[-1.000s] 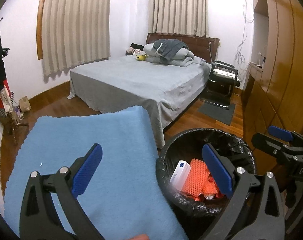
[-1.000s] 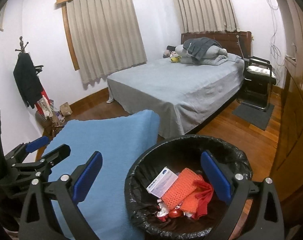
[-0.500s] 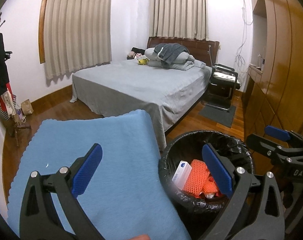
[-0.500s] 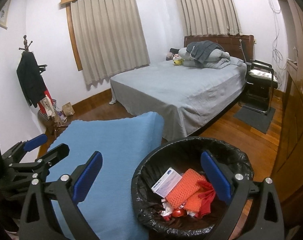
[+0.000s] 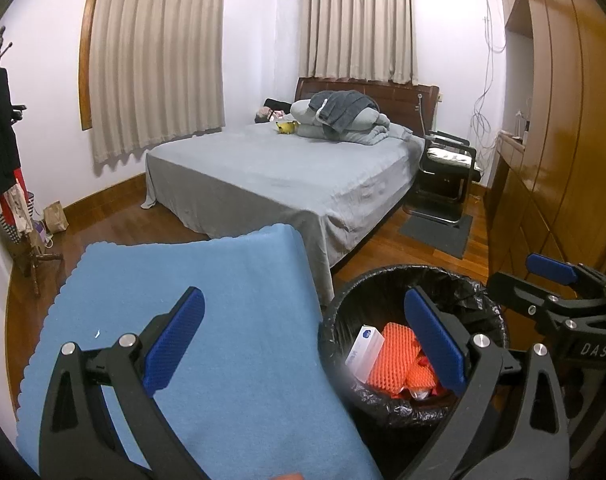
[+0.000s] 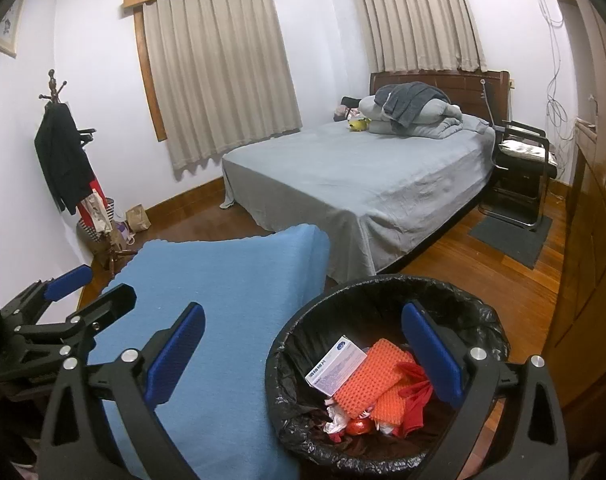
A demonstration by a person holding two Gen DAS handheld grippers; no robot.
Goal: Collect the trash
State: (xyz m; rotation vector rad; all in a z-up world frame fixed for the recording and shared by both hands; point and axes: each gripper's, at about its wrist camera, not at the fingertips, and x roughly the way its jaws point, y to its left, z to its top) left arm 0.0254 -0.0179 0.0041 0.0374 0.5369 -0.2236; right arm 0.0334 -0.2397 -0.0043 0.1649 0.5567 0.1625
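Note:
A black-lined trash bin (image 5: 383, 276) (image 6: 367, 288) stands beside a table covered by a blue cloth (image 5: 207, 320) (image 6: 223, 300). Inside lie a white box (image 6: 335, 364) (image 5: 365, 346), orange foam netting (image 6: 373, 376) (image 5: 395, 356) and red scraps (image 6: 415, 404). My left gripper (image 5: 303, 340) is open and empty, held over the cloth's right edge and the bin's left rim. My right gripper (image 6: 303, 352) is open and empty, above the bin's left side. Each gripper shows in the other's view: the right one (image 5: 563, 292) at the right, the left one (image 6: 63, 300) at the left.
A bed with a grey cover (image 5: 287, 176) (image 6: 363, 184) stands behind the bin. A black chair (image 5: 447, 168) and a dark mat (image 5: 435, 230) are by the bed. Wooden cabinets (image 5: 563, 160) line the right. A coat stand (image 6: 63, 160) is at the left wall.
Both views have risen and tilted a little, so the cloth and bin sit lower in frame. Both grippers stay open and empty. The trash in the bin has not moved.

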